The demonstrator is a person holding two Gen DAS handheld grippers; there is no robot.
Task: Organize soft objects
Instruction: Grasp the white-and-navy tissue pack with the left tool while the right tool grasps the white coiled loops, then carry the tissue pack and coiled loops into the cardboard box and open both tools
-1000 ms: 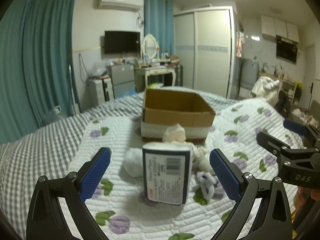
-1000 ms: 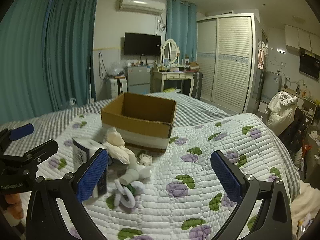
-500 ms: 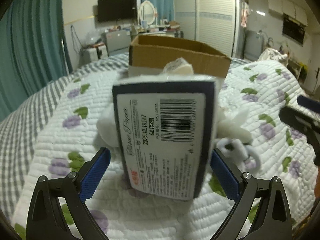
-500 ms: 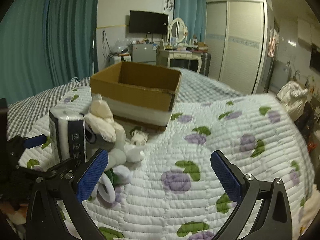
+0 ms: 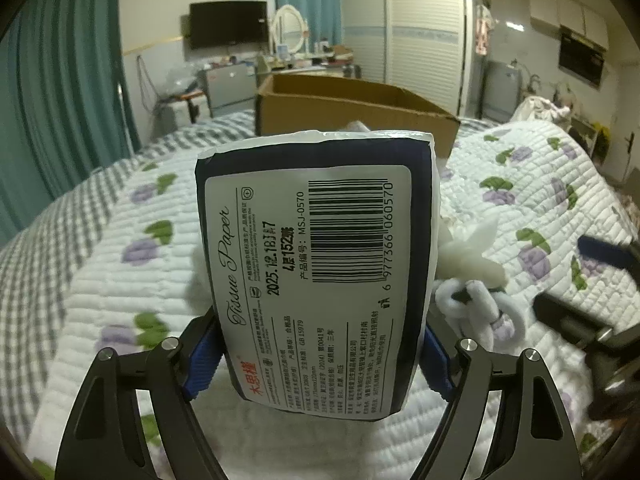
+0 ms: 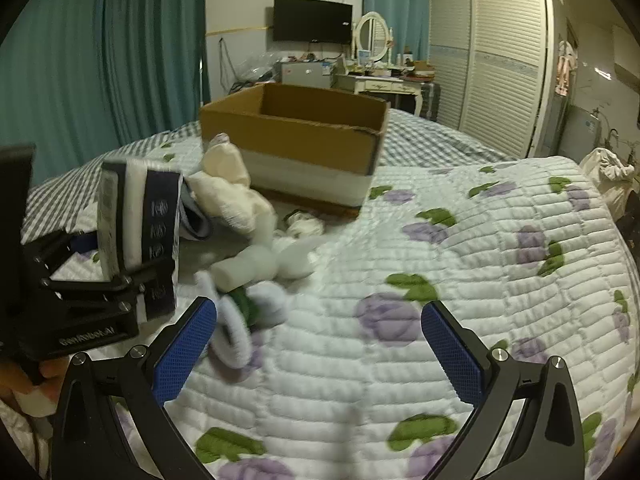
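Tissue pack (image 5: 316,268) stands on end on the quilt (image 5: 120,264), long axis roughly vertical, top leaning slightly away from your left camera. Label face points straight at that camera: white panel, barcode, "Tissue Paper" script running up the long axis, red logo at the bottom. Wrapper is dark navy with white edges; top seam is crimped and white. In the right wrist view the narrow side (image 6: 138,220) shows navy and white bands with small round marks.

Your left gripper (image 5: 318,360) straddles the pack's lower part. Jaws are closing, the pack between them; blue pads sit right at its two sides, and the wrapper looks a bit pinched there.

Just behind and to the right of the pack lies a pile of soft things: a cream plush toy (image 6: 228,188), a white plush piece (image 6: 256,264), and a white fuzzy loop item with green in it (image 6: 244,312) nearest your right gripper.

Cardboard box (image 6: 296,140) is beyond the pile, open top, upright on the bed.

Your right gripper (image 6: 320,344) is wide apart, nothing between the pads, over bare quilt, with its left pad beside the fuzzy loop item.
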